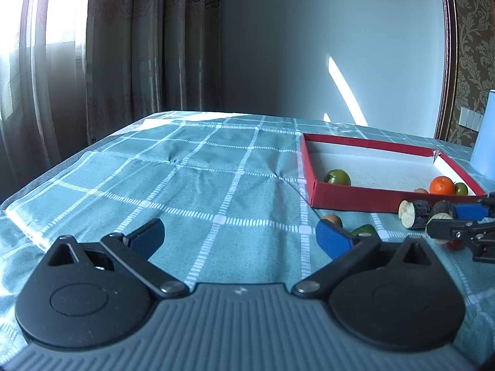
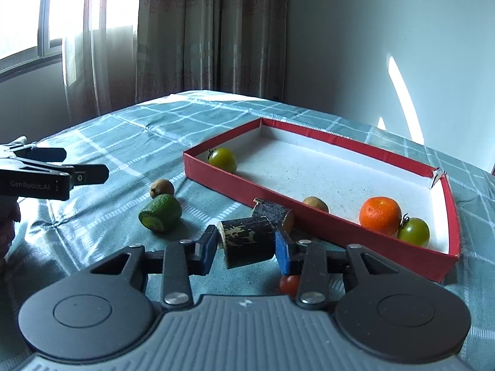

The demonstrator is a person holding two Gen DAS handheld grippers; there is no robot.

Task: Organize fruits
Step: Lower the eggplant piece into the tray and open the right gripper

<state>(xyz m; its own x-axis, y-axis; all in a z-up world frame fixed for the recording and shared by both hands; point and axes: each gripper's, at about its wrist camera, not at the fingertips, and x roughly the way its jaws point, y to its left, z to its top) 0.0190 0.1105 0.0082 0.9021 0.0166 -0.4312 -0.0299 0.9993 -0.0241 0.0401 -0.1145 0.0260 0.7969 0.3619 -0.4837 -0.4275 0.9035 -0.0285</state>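
My right gripper (image 2: pixel 246 245) is shut on a dark sugarcane piece (image 2: pixel 247 241), just in front of the red tray (image 2: pixel 340 213). A second cane piece (image 2: pixel 273 215) lies against the tray wall. The tray holds a green tomato (image 2: pixel 222 159), a brown longan (image 2: pixel 315 204), an orange tangerine (image 2: pixel 380 215) and another green tomato (image 2: pixel 413 232). On the cloth lie a cut green fruit (image 2: pixel 160 212), a brown longan (image 2: pixel 161 187) and a red cherry tomato (image 2: pixel 289 283) under my right fingers. My left gripper (image 1: pixel 239 236) is open and empty over bare cloth, left of the fruits.
A teal checked cloth (image 1: pixel 185 179) covers the table. Curtains and a window stand behind the far left edge. A pale blue object (image 1: pixel 485 142) stands at the far right beyond the tray. The left gripper shows at the left of the right wrist view (image 2: pixel 86 167).
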